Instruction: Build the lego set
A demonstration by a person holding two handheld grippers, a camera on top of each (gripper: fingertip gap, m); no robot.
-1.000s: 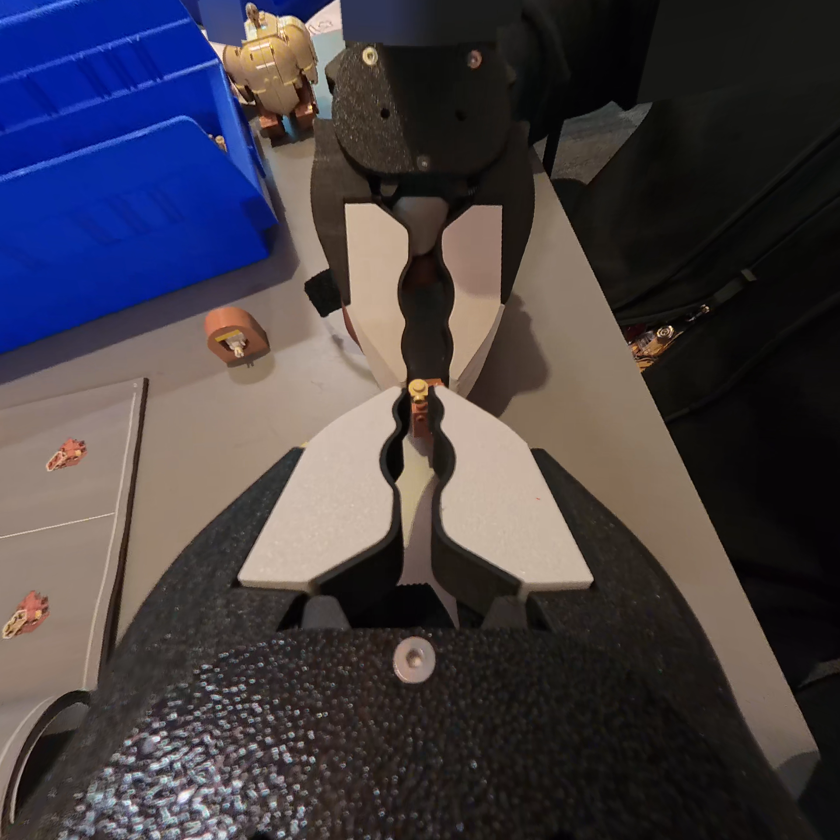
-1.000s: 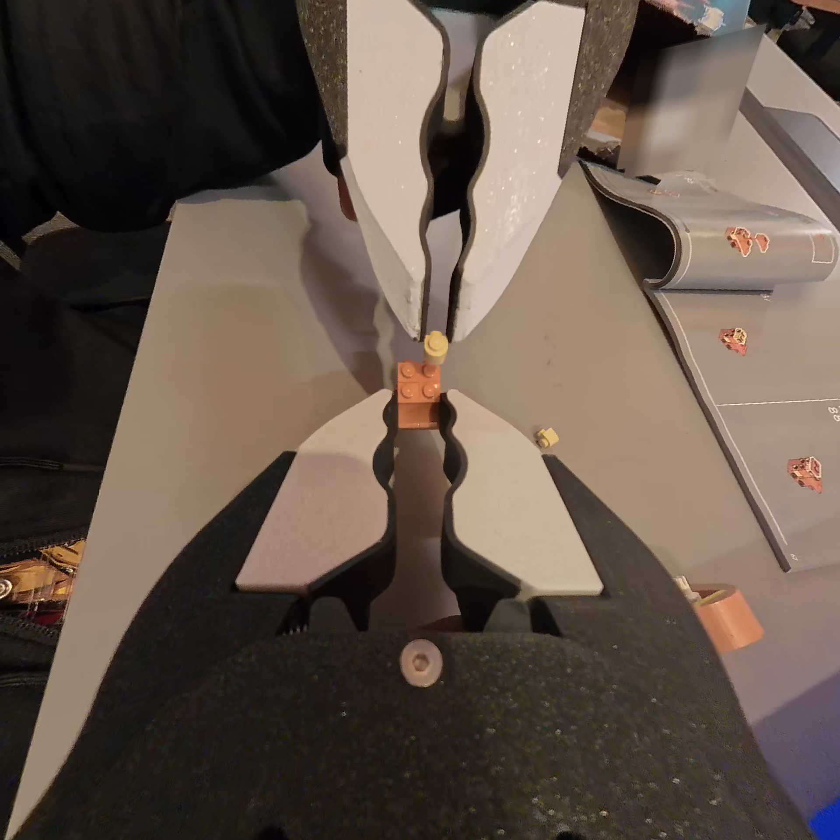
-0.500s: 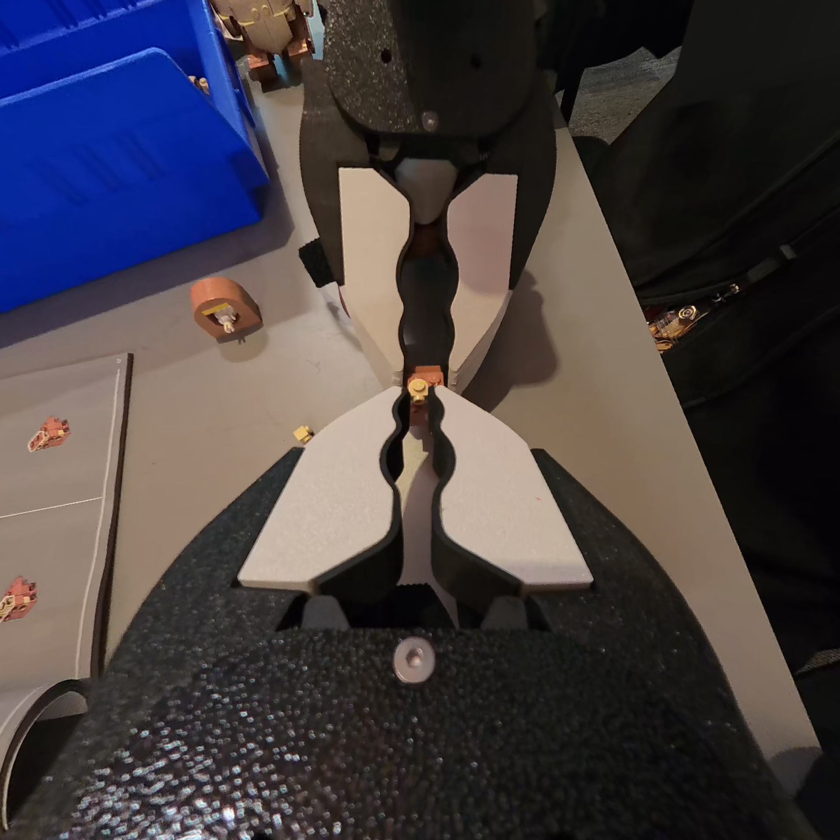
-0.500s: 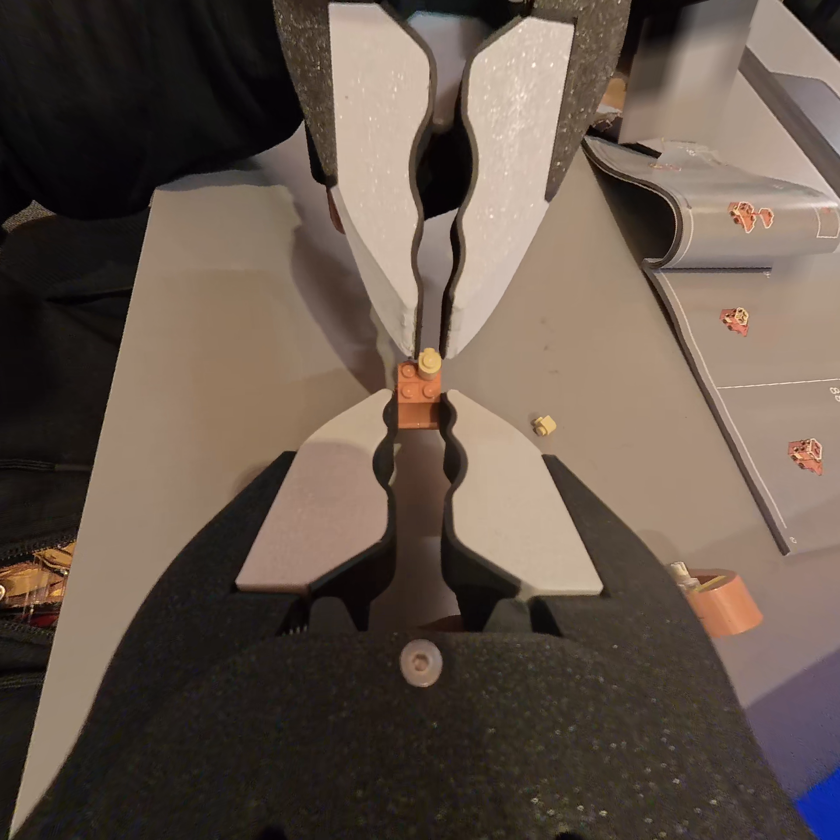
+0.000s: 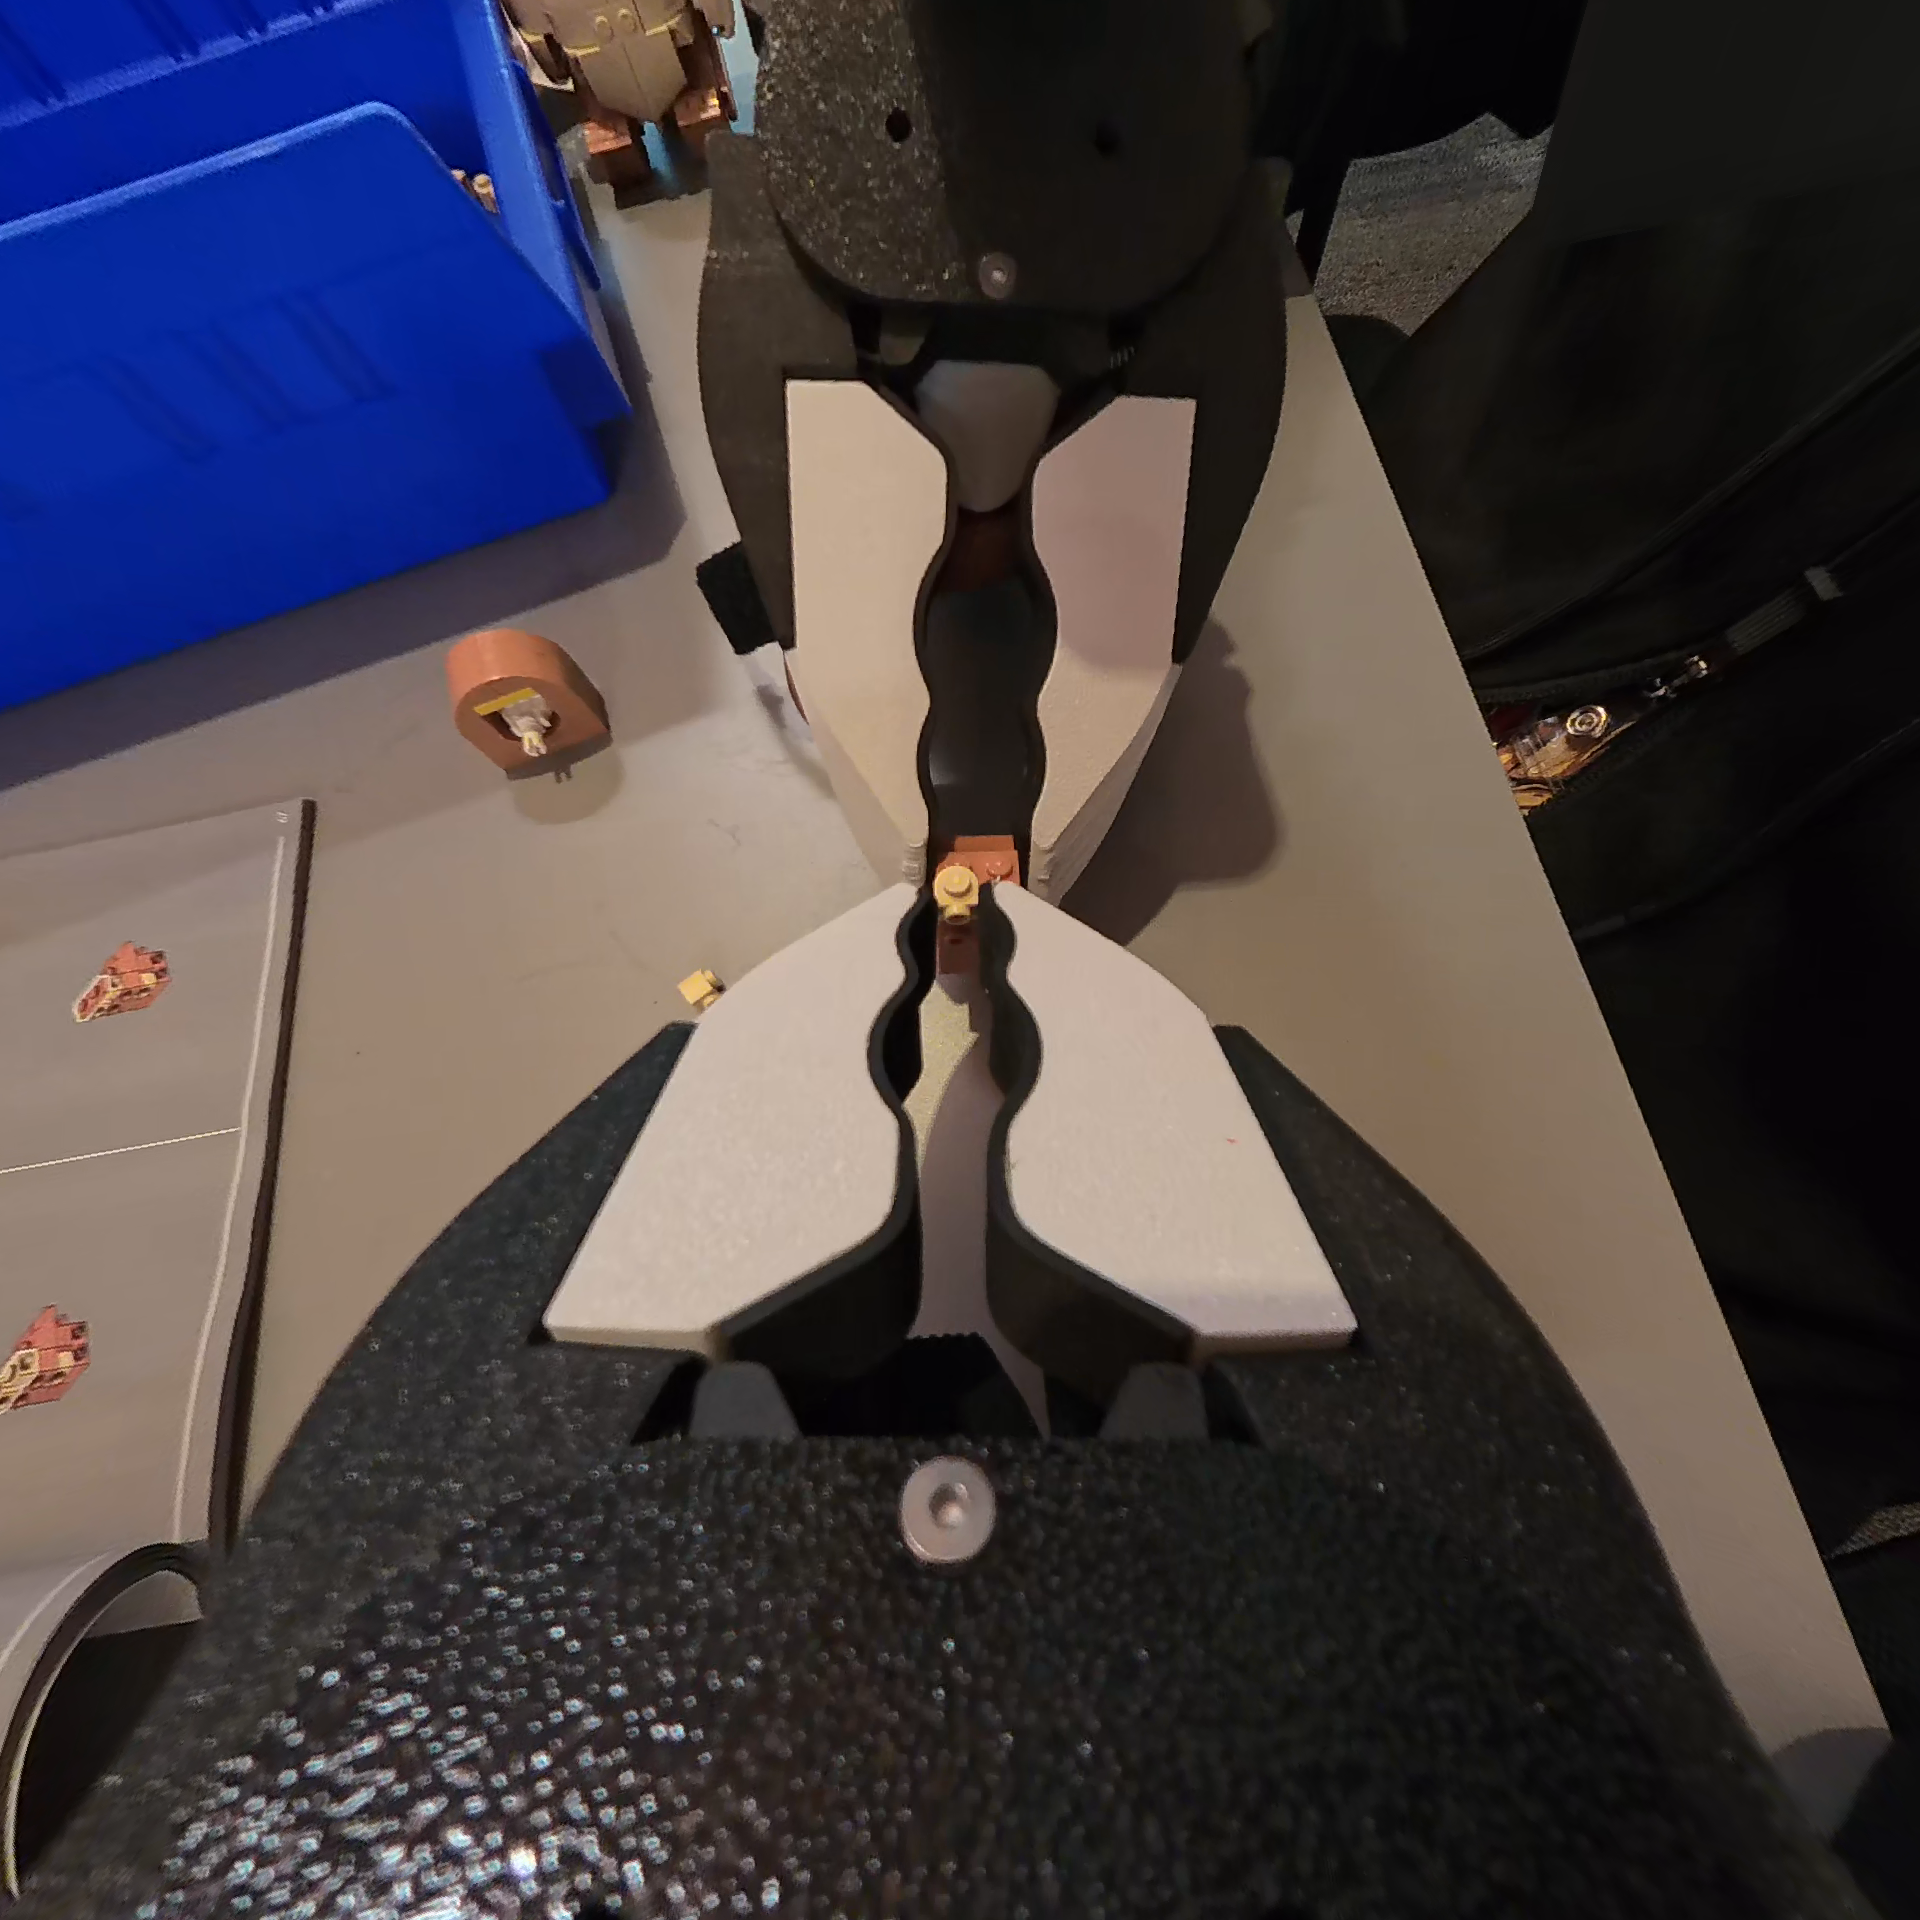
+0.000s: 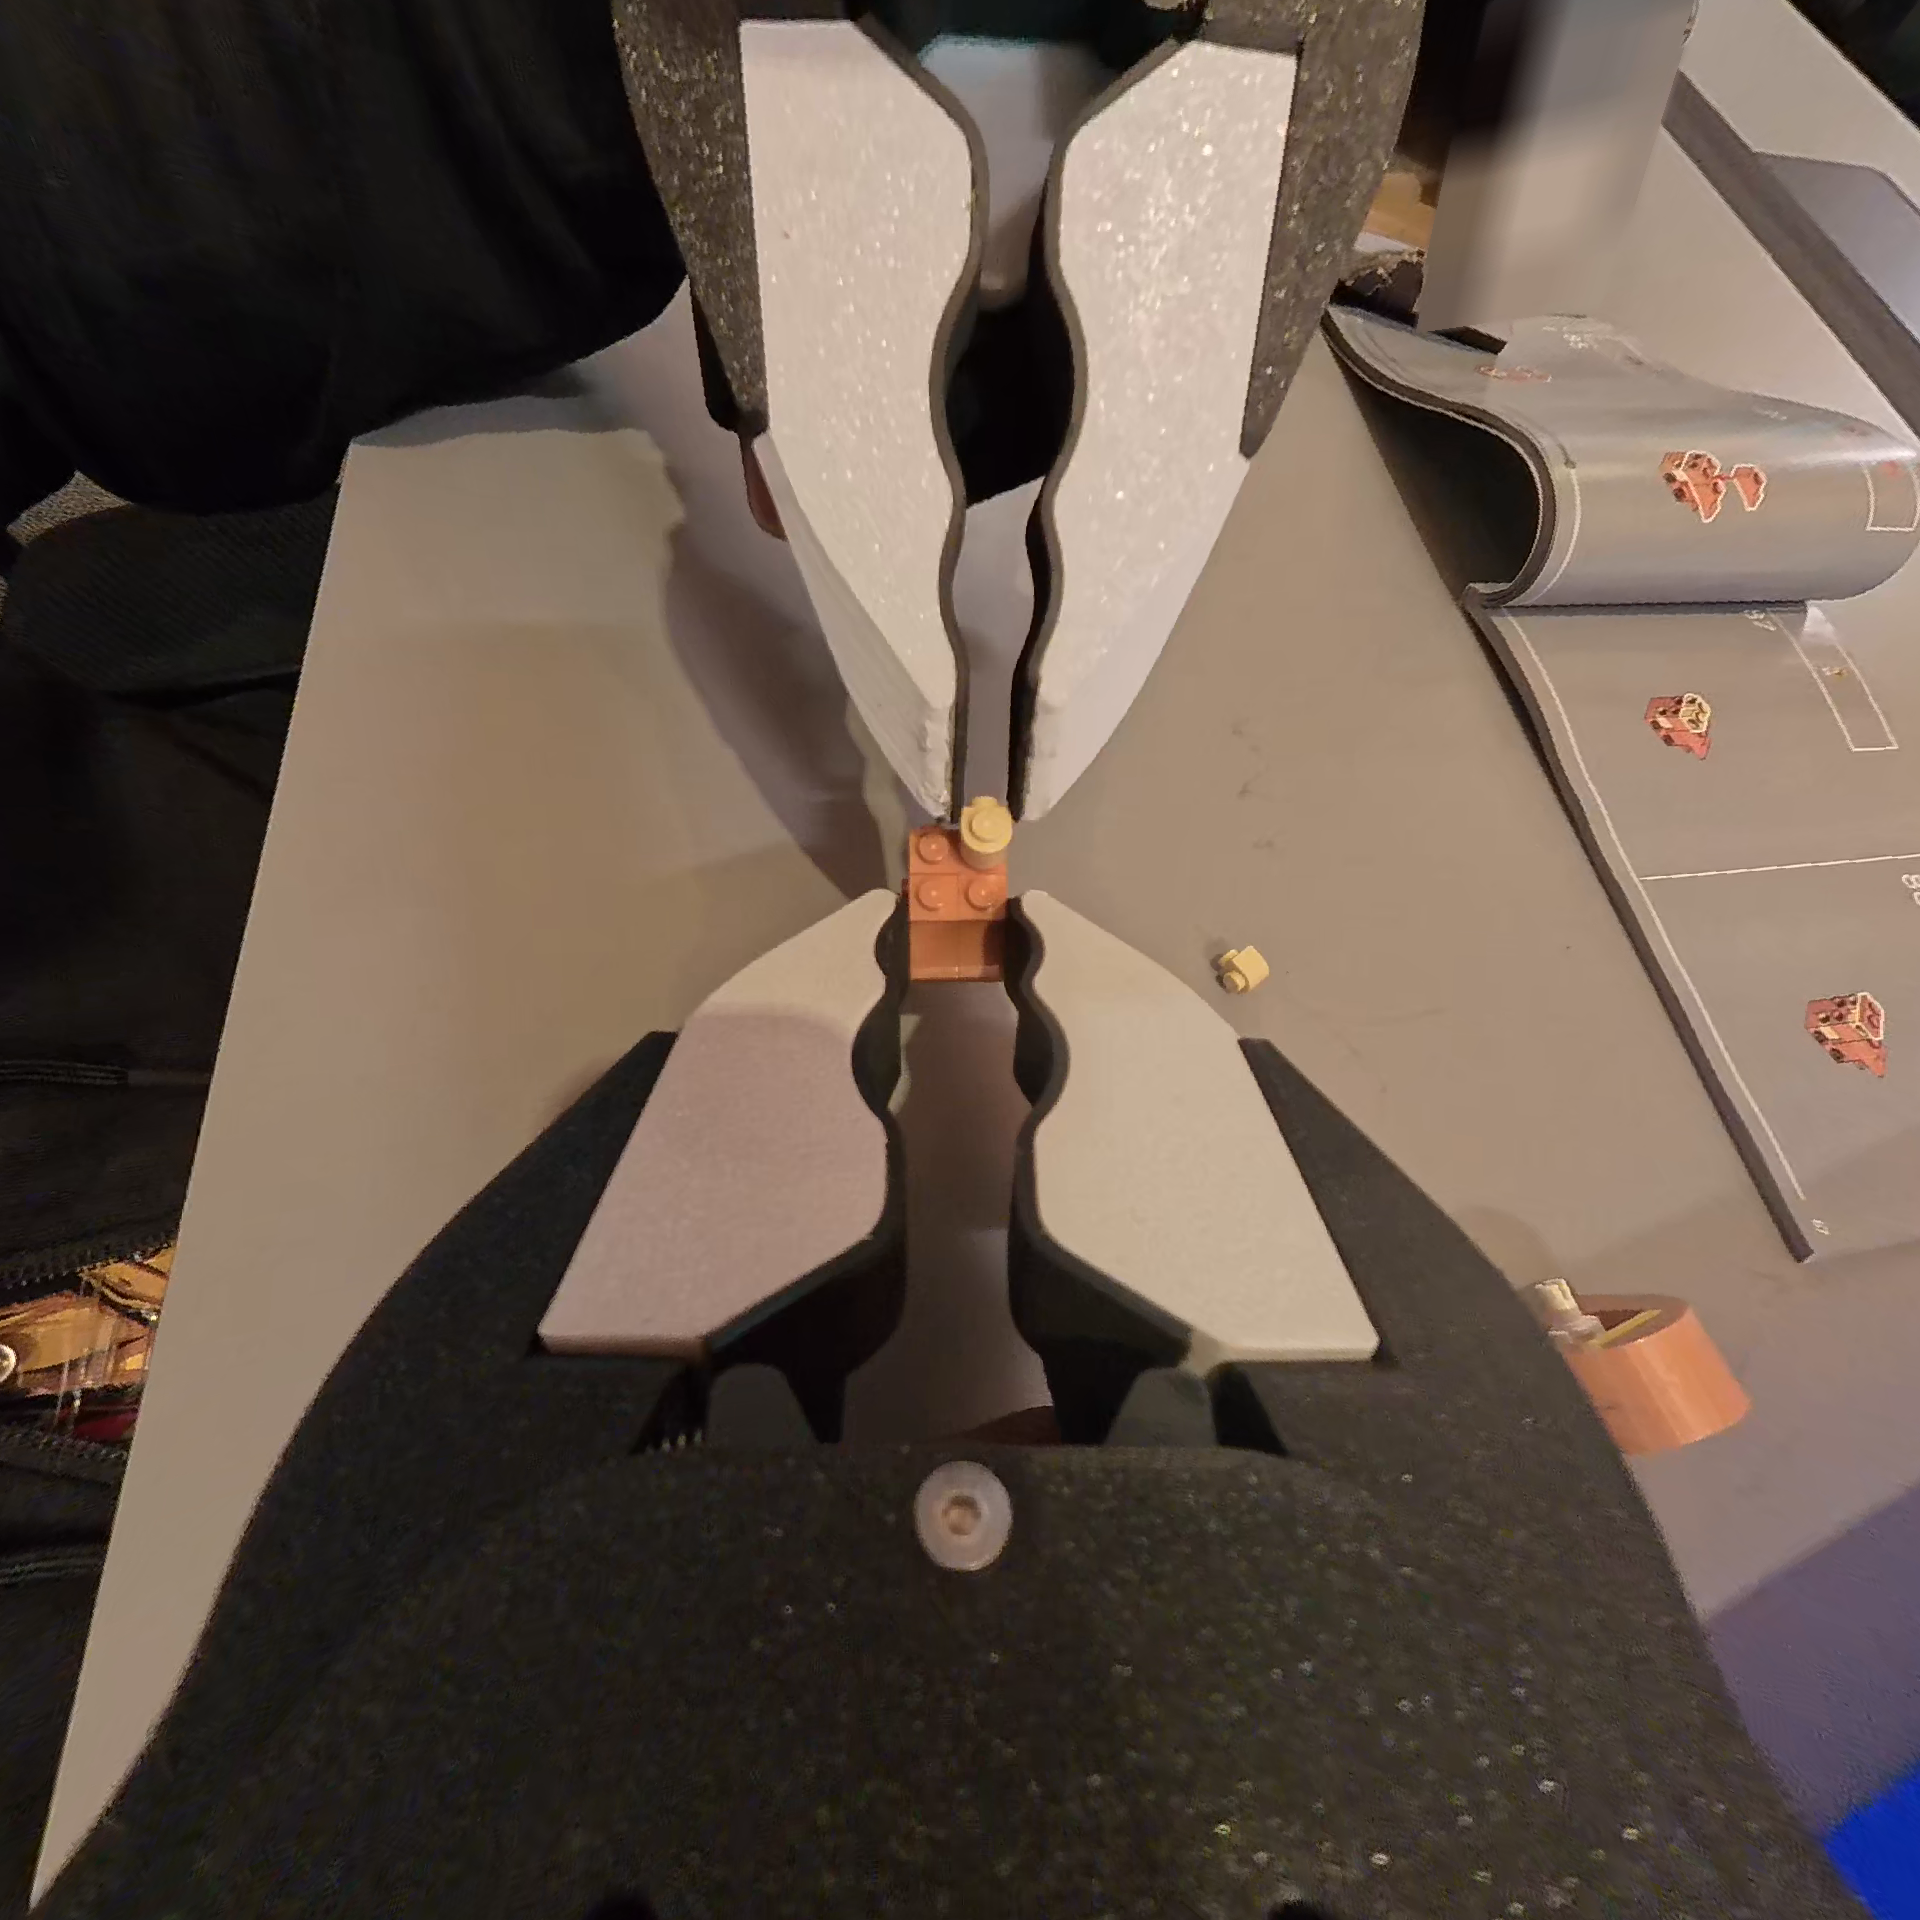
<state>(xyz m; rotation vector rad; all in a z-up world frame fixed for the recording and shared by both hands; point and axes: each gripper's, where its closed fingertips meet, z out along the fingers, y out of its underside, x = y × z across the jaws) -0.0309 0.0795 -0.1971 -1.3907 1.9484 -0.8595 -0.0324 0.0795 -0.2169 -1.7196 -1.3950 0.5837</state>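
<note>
The flat grey tabletop (image 6: 499, 831) is carrying everything, with stacked blue plastic storage bins (image 5: 260, 364) standing at its far left in the left wrist view and a grey printed mat with a dark rubber edge (image 6: 1714, 935) lying along one side, one end of it curling up into a roll. A tan and brown brick-built figure (image 5: 623, 83) is standing beyond the bins.

The left gripper (image 5: 961, 914) and the right gripper (image 6: 956, 914) are meeting tip to tip above the table. The right one's grey fingers (image 6: 810, 966) are pressing on either side of a small orange-brown studded building block (image 6: 956, 914) — a narrow hold on the block's flanks. The left one's fingers (image 5: 831, 956) are standing nearly together, pinching a tiny round tan stud piece (image 6: 985, 831); that piece is sitting on one far corner stud of the block.

A brown rounded plastic part with a pale insert (image 5: 525, 701) is lying on the table near the bins. Smallest of all, a loose tan brick piece (image 6: 1244, 969) is resting on the bare table just beside the right gripper — apart from both grasps.
</note>
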